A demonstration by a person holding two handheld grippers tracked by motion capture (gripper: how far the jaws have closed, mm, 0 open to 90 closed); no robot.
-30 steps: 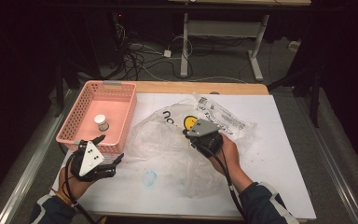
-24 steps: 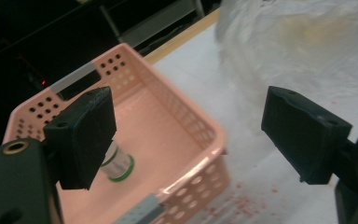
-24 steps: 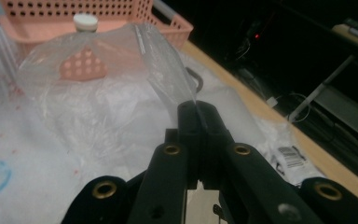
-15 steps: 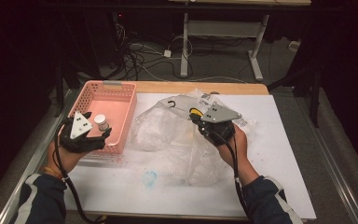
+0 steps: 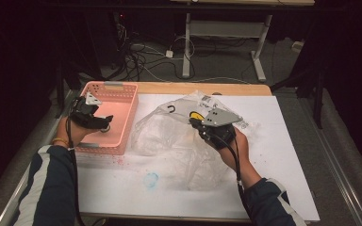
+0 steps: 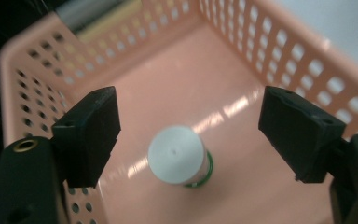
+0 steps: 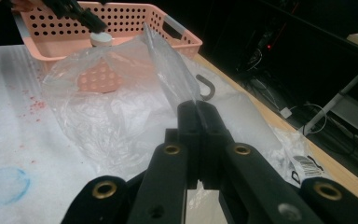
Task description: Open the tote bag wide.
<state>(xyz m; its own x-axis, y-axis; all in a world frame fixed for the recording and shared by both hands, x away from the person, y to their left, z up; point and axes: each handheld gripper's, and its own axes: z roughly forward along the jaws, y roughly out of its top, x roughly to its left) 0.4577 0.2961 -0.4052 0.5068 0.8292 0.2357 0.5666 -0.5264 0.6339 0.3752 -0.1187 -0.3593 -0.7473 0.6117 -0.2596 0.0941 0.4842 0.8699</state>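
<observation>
Left tool (image 6: pixel 186 135): jaws apart, straddling the white-capped bottle (image 6: pixel 179 161) upright in the pink basket (image 5: pixel 122 117). Right tool (image 7: pixel 196 114): clamped on the clear plastic bag (image 5: pixel 179 136); its barcode label (image 7: pixel 303 163) is unreadable.

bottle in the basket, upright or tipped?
Upright. The left gripper view looks down on the bottle's round white cap, its base on the pink basket's floor.

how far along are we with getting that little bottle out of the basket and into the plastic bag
Early. Done: the right tongs are shut on an edge of the clear crinkled plastic bag, lifting it. In hand: the left tongs hang open over the small white-capped bottle standing in the pink perforated plastic basket, not touching it. Left: probably gripping, lifting and bagging it.
</observation>
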